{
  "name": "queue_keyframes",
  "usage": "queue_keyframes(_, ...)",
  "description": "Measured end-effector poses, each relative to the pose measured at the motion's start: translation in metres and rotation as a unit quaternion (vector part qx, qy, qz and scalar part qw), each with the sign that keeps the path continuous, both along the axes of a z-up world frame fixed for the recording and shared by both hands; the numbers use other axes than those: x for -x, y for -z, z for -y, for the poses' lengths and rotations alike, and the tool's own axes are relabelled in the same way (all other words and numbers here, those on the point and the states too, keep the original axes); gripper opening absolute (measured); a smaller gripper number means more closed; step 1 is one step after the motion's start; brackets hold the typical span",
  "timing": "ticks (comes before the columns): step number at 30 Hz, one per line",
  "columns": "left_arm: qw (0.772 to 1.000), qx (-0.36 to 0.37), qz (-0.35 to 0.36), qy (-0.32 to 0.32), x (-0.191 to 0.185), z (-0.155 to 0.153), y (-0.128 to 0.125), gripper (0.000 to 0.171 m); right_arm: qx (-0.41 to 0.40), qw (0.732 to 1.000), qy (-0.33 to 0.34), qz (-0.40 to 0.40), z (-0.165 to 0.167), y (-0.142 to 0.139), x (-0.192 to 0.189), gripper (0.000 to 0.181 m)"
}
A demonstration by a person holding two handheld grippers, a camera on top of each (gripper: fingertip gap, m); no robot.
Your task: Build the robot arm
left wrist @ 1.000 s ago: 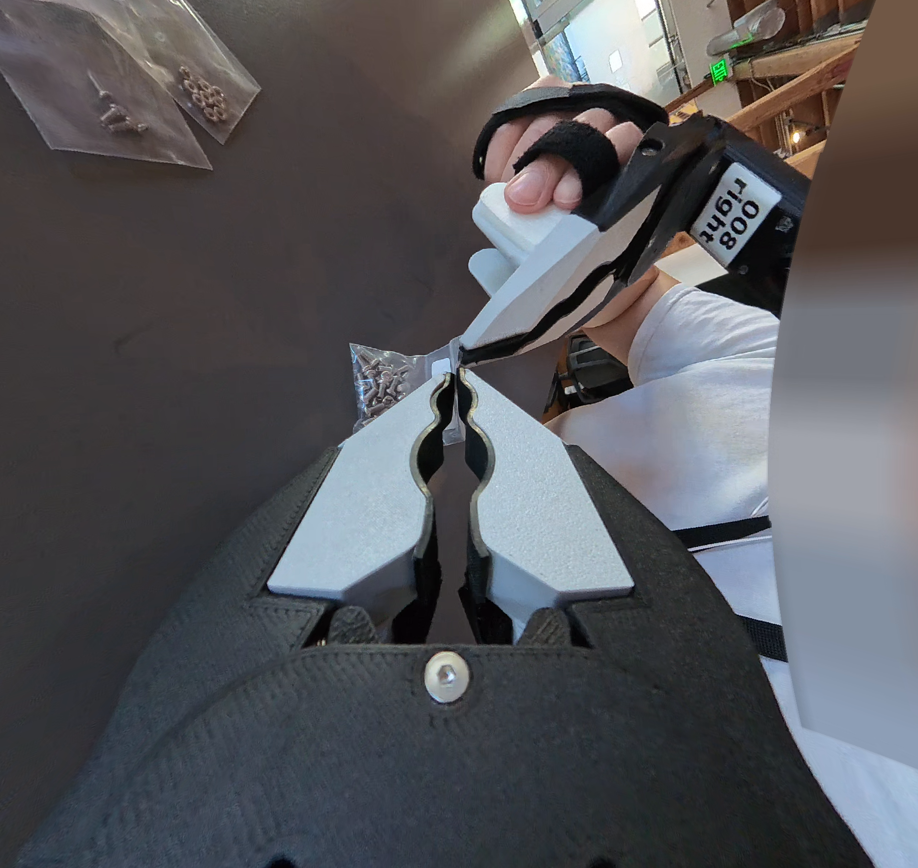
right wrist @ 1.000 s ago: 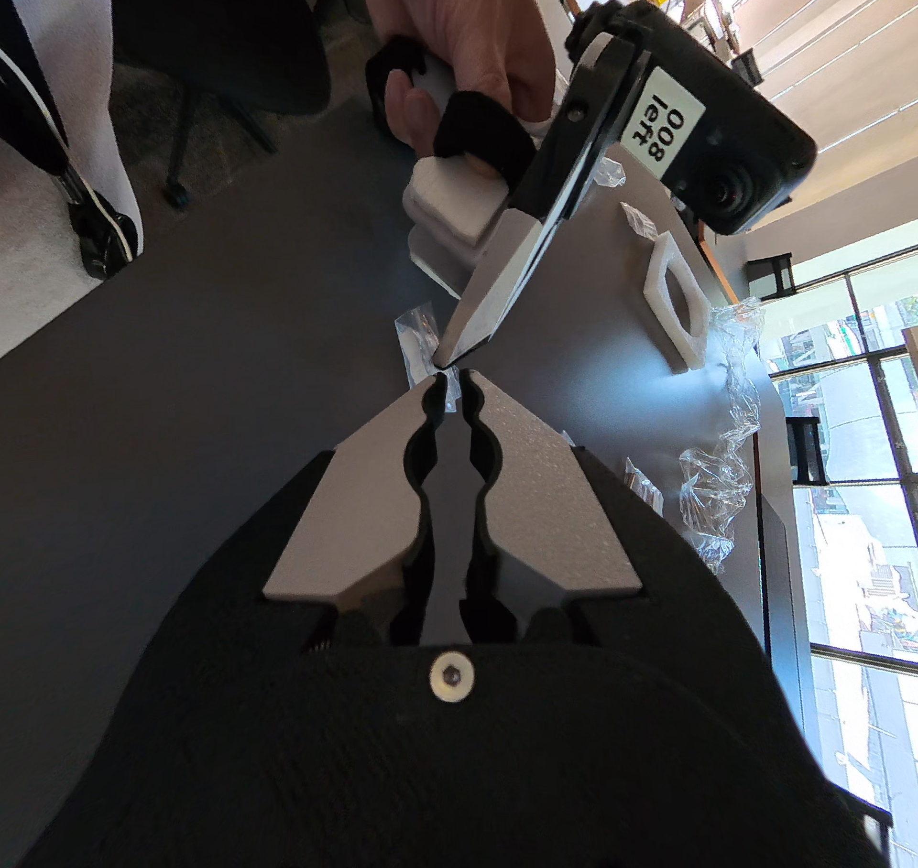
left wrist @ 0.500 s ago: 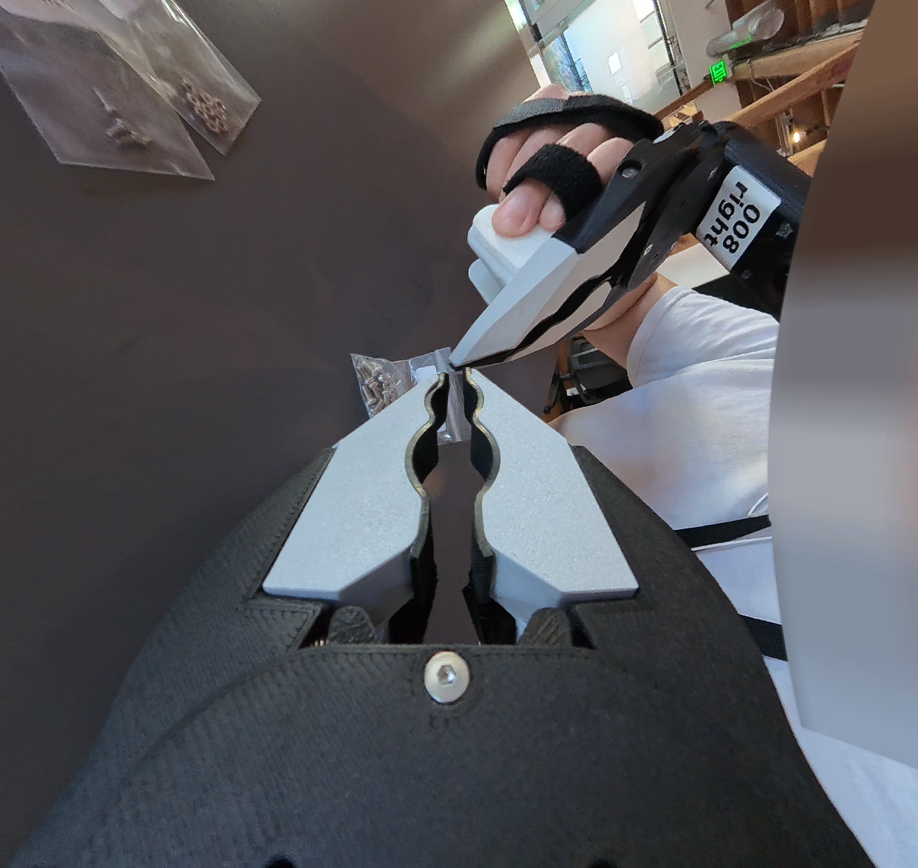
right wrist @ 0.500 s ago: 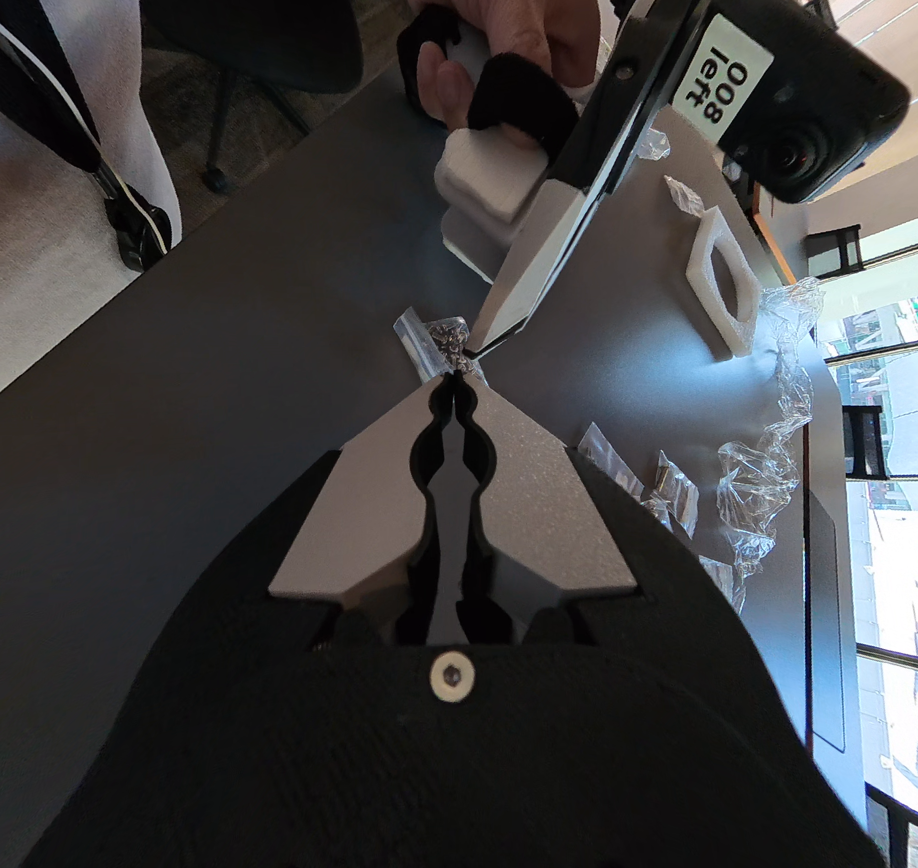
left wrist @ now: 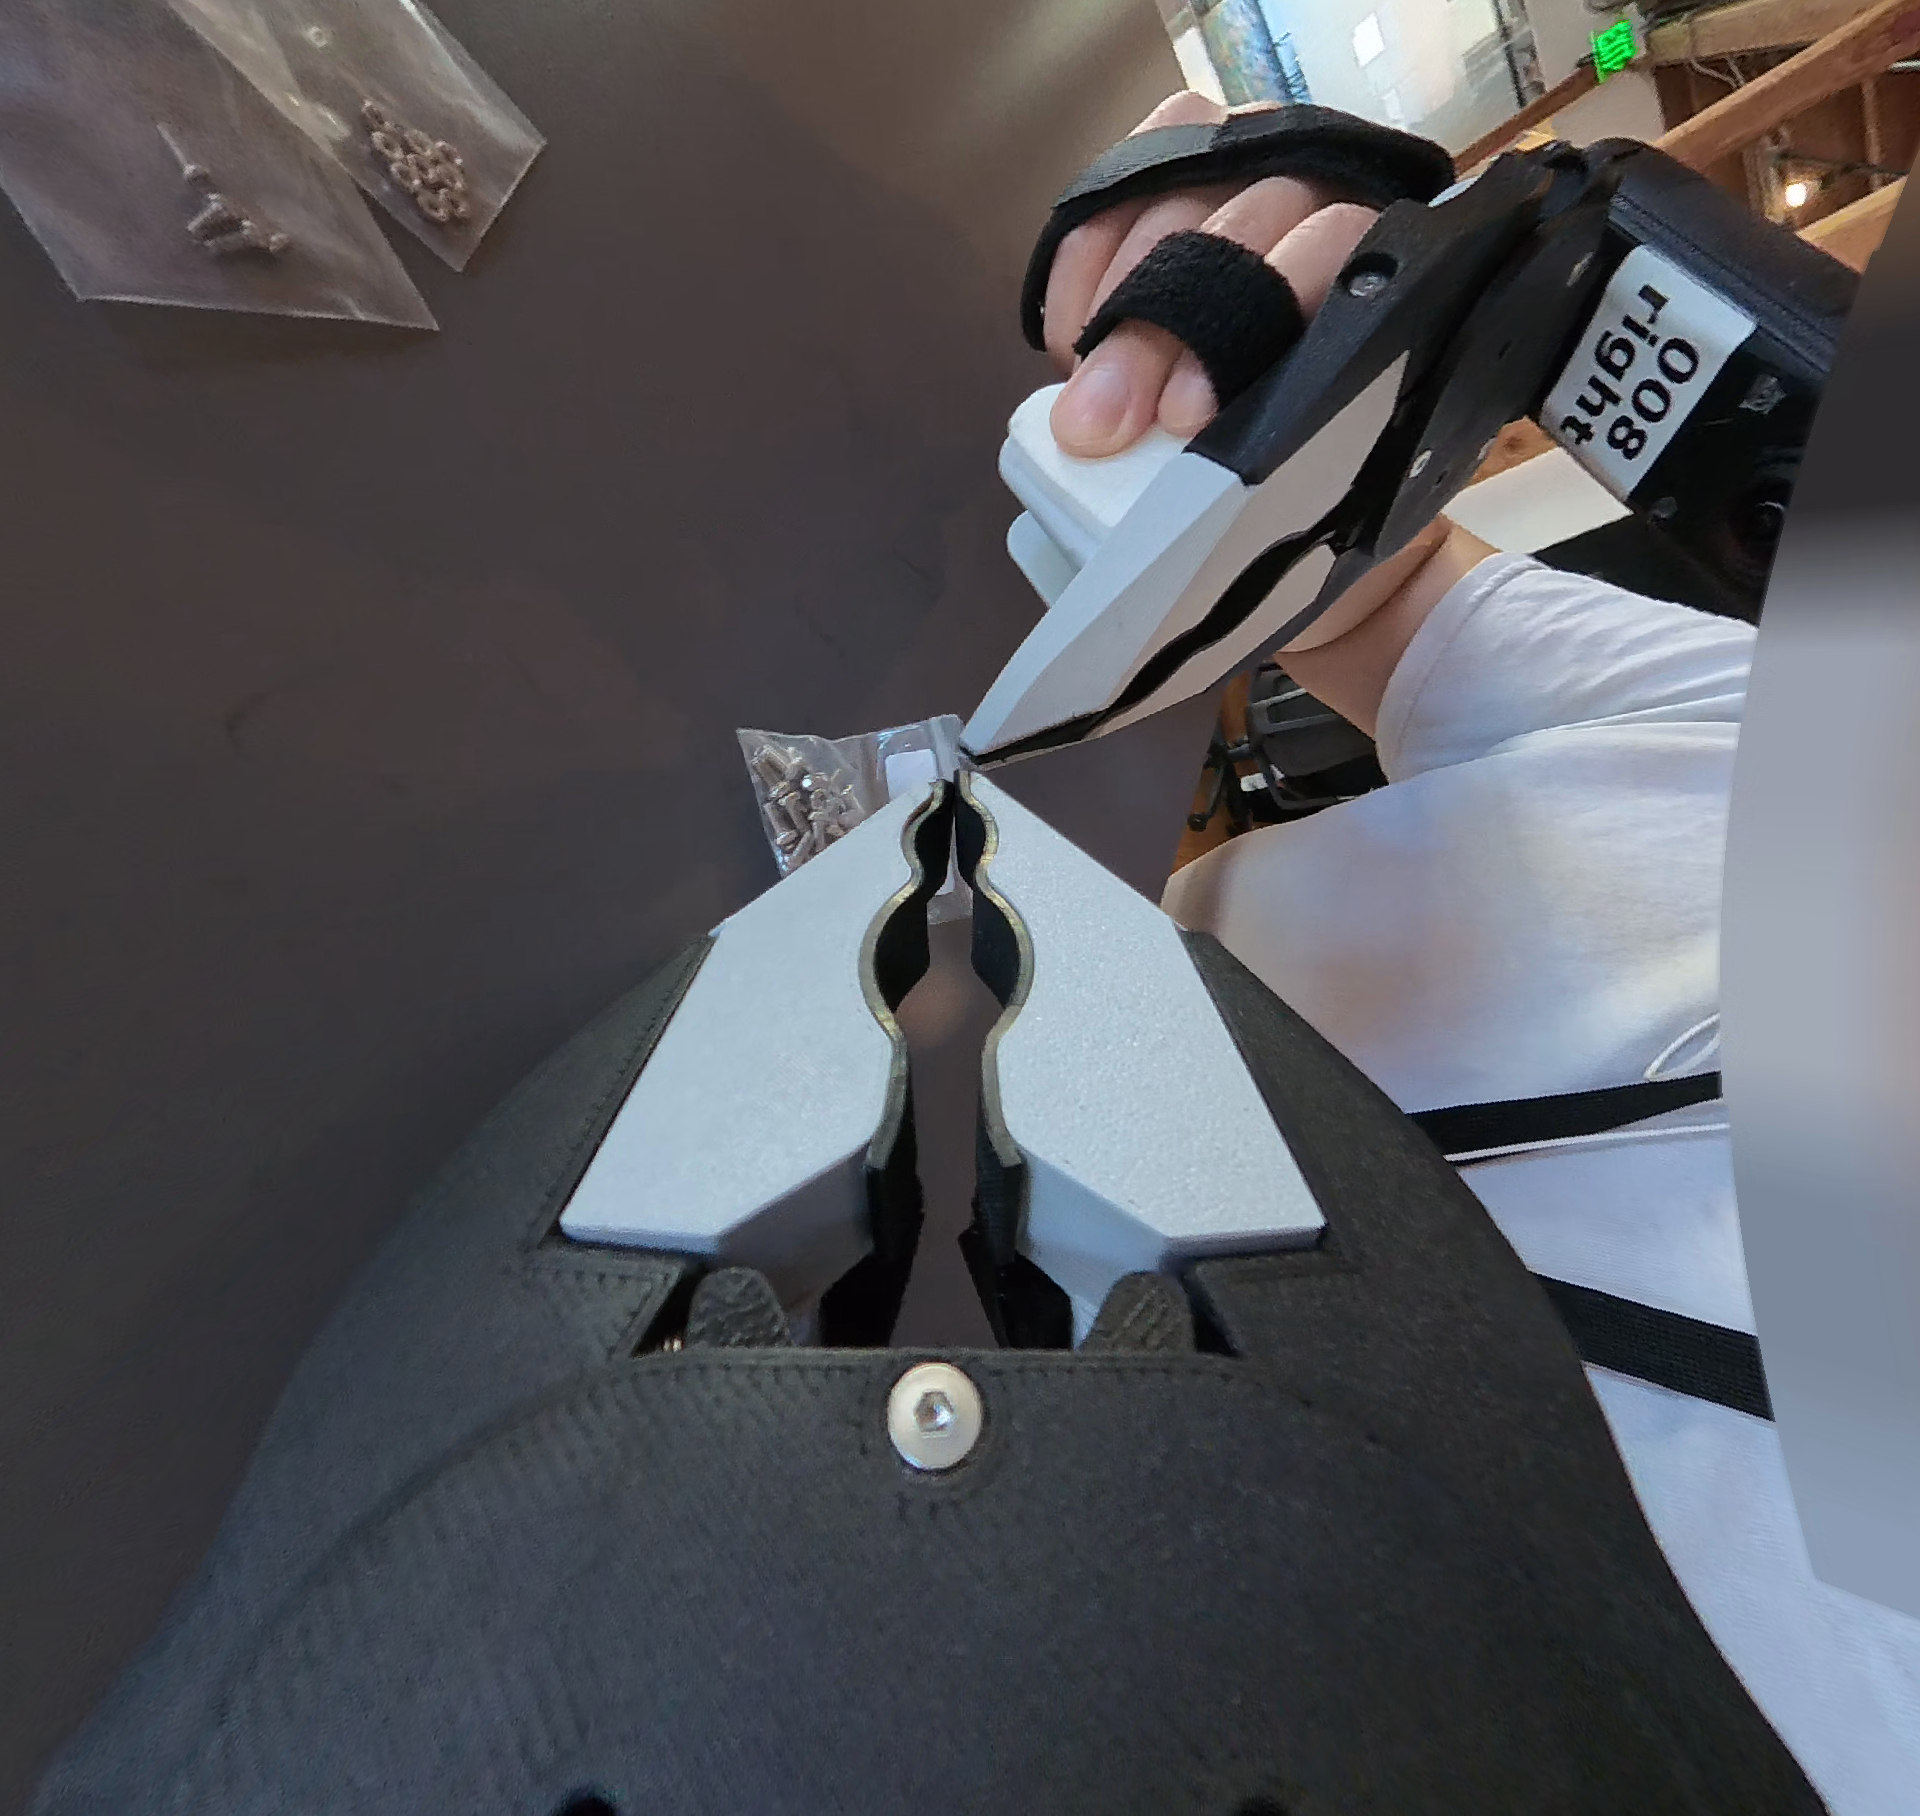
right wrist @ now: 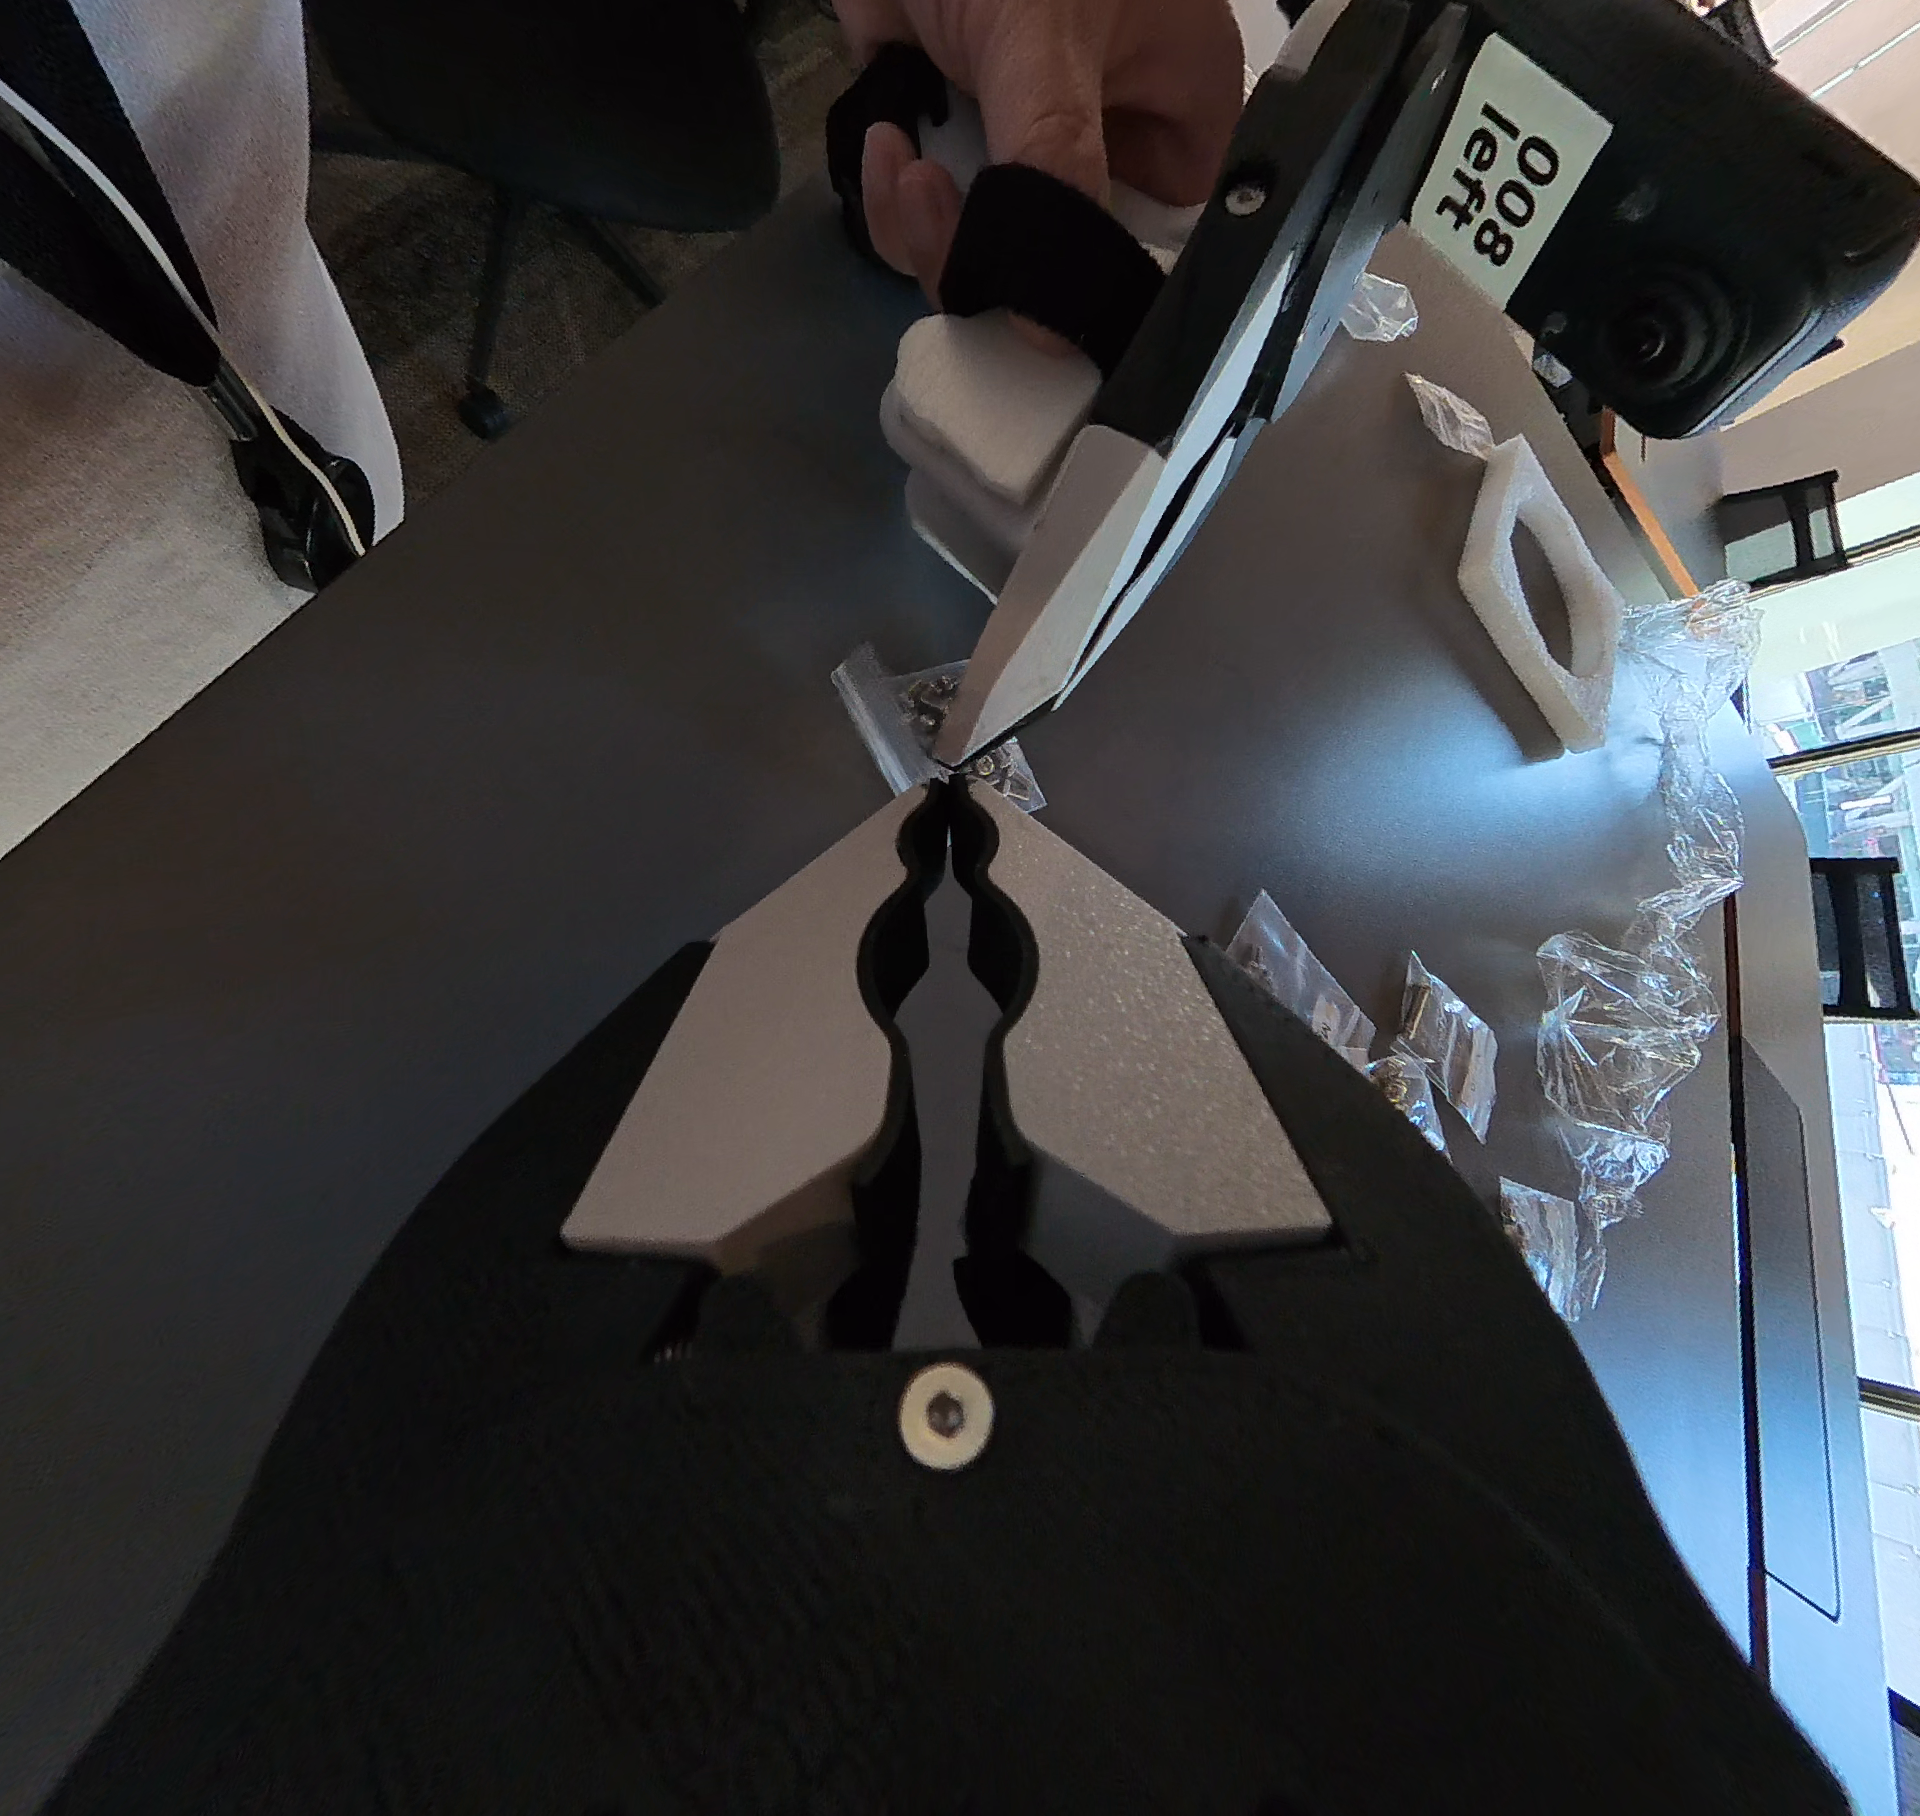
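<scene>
A small clear plastic bag of metal screws (left wrist: 821, 798) hangs above the dark table (left wrist: 416, 623), held between both grippers. My left gripper (left wrist: 954, 785) is shut on the bag's top edge. My right gripper (right wrist: 948, 787) is shut on the same edge, and its tips show in the left wrist view (left wrist: 971, 743) meeting the bag from the upper right. In the right wrist view the bag (right wrist: 904, 717) sits just past my fingertips, partly hidden by the left gripper (right wrist: 951, 753). The two pairs of tips almost touch.
Two clear bags of small hardware (left wrist: 208, 166) lie flat on the table at the far left. Several more small bags (right wrist: 1444, 1039), crumpled clear film (right wrist: 1642, 935) and a white foam frame (right wrist: 1538, 582) lie at the right. A person in a white shirt (left wrist: 1507, 883) is close by. My two grippers' fingertips are within a few centimetres of each other.
Both grippers stay shut on the bag. The bag has turned so the screws inside show in the right wrist view, and the left gripper looms closer in that view.
</scene>
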State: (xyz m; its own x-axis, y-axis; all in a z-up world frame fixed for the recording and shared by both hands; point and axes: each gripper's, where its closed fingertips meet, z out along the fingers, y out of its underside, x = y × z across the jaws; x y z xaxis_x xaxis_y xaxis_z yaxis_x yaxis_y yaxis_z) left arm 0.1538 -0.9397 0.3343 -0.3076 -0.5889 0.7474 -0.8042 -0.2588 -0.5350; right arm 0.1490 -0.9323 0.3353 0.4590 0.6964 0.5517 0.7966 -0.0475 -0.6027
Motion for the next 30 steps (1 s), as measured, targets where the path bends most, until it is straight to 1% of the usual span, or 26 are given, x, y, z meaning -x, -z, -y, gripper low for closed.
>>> queue_keyframes(12,1.0,-0.015,-0.005,-0.001,0.0021,0.002,0.0047,0.0,0.018,1.0,-0.001,-0.013,0.0025,0.002,-0.0004,0.0)
queue_keyframes(16,1.0,-0.023,-0.006,0.008,0.0039,0.0049,0.006,0.0,0.022,1.0,-0.001,-0.013,0.0032,0.003,-0.0001,0.0)
queue_keyframes(23,1.0,-0.017,-0.006,0.005,0.0032,0.0051,0.0046,0.0,0.027,0.999,0.003,-0.023,0.0027,0.0001,0.0012,0.0)
queue_keyframes(24,1.0,-0.007,-0.005,0.002,0.0025,0.005,0.0028,0.001,0.026,0.999,0.005,-0.023,0.0021,-0.0002,0.001,0.0)
queue_keyframes(27,1.0,0.016,-0.002,0.002,0.0029,0.0058,-0.0011,0.011,0.027,0.999,0.007,-0.029,0.0009,-0.0015,0.002,0.0)
queue_keyframes(30,1.0,0.001,-0.002,0.003,0.0025,0.0054,0.0013,0.009,0.027,0.999,0.009,-0.029,0.0001,-0.0021,0.0027,0.0)
